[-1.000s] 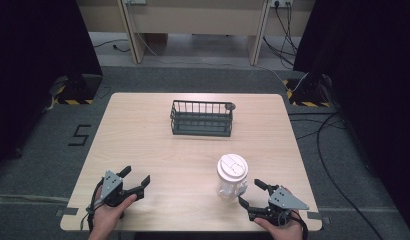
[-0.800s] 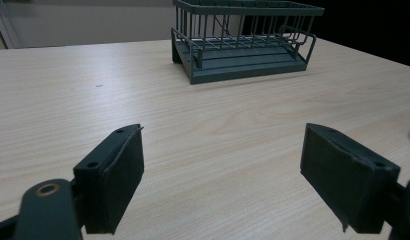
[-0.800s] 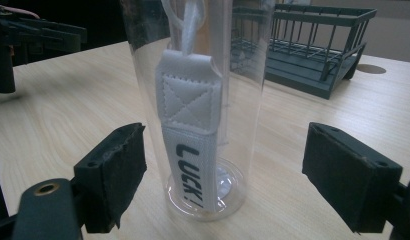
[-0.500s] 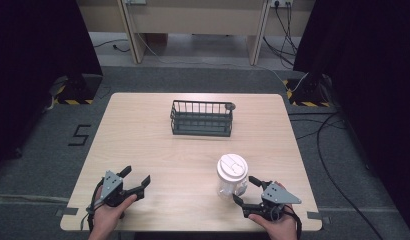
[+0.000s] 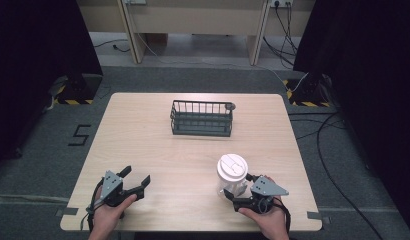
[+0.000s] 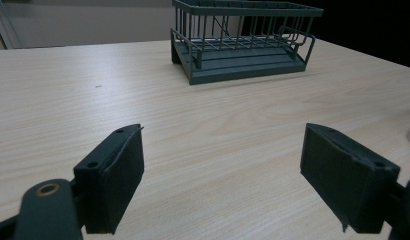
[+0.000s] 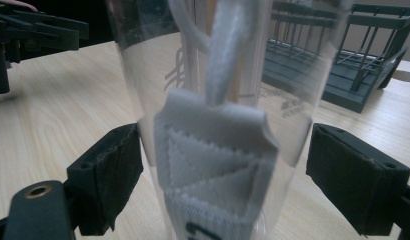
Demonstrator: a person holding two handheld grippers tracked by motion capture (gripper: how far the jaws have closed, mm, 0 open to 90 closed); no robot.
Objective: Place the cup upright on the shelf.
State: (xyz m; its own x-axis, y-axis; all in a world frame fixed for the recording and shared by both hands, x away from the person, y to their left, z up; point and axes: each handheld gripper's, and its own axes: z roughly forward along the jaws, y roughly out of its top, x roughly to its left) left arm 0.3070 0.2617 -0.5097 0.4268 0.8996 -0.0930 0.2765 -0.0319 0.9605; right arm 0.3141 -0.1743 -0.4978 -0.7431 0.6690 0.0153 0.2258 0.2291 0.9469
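A clear plastic cup with a white lid stands upright at the table's front right. My right gripper is open, its jaws on either side of the cup's lower body. In the right gripper view the cup sits between the two black pads, with a white fabric strap on it; the right pad stands slightly apart from the cup wall. My left gripper is open at the front left, low over bare wood, nothing between its jaws.
A dark wire basket stands at the middle back of the wooden table; it also appears ahead in the left gripper view. Cables and yellow-black striped blocks lie on the grey floor beyond. The left gripper is seen farther off.
My right gripper has moved left and forward to the cup, so its jaws now stand around the cup's base. The left gripper has stayed in place.
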